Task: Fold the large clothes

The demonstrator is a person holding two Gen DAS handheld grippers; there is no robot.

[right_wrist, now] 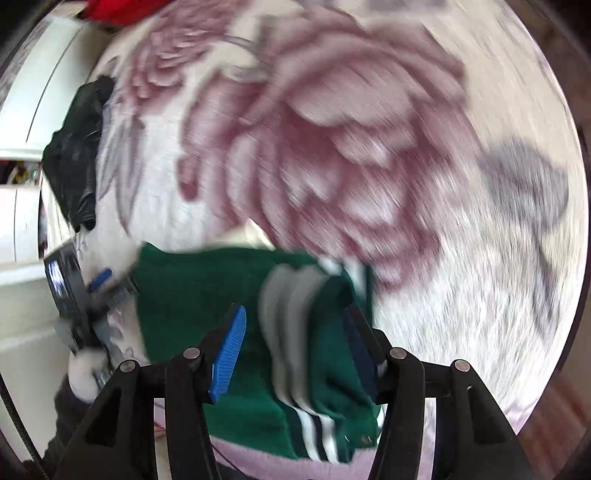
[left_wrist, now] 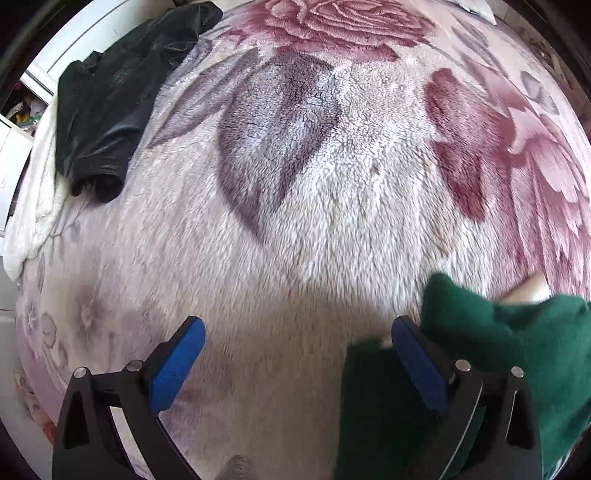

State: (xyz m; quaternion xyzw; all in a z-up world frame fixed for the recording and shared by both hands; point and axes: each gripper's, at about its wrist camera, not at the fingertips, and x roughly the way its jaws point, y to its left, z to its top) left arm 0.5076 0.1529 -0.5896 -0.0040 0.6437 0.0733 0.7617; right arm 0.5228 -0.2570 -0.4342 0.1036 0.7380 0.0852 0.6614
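Note:
A dark green garment with white stripes [right_wrist: 192, 295] lies bunched on the floral blanket [right_wrist: 332, 147]. My right gripper [right_wrist: 295, 350] points down over it. Its pads stand apart with a raised striped fold between them, and the left pad does not touch the cloth; this view is blurred. My left gripper [left_wrist: 297, 354] is open wide above bare blanket [left_wrist: 332, 221]. The green garment [left_wrist: 517, 354] lies around and under its right finger [left_wrist: 417, 362]. In the right wrist view the left gripper [right_wrist: 105, 282] sits at the garment's left edge, held by a white-gloved hand [right_wrist: 85, 369].
A crumpled black garment [left_wrist: 110, 103] lies at the blanket's far left, next to a white blanket edge [left_wrist: 33, 206] and white furniture [left_wrist: 92, 37]. Something red [right_wrist: 114, 11] shows at the top of the right wrist view. Wooden floor [right_wrist: 554, 406] appears past the bed's right edge.

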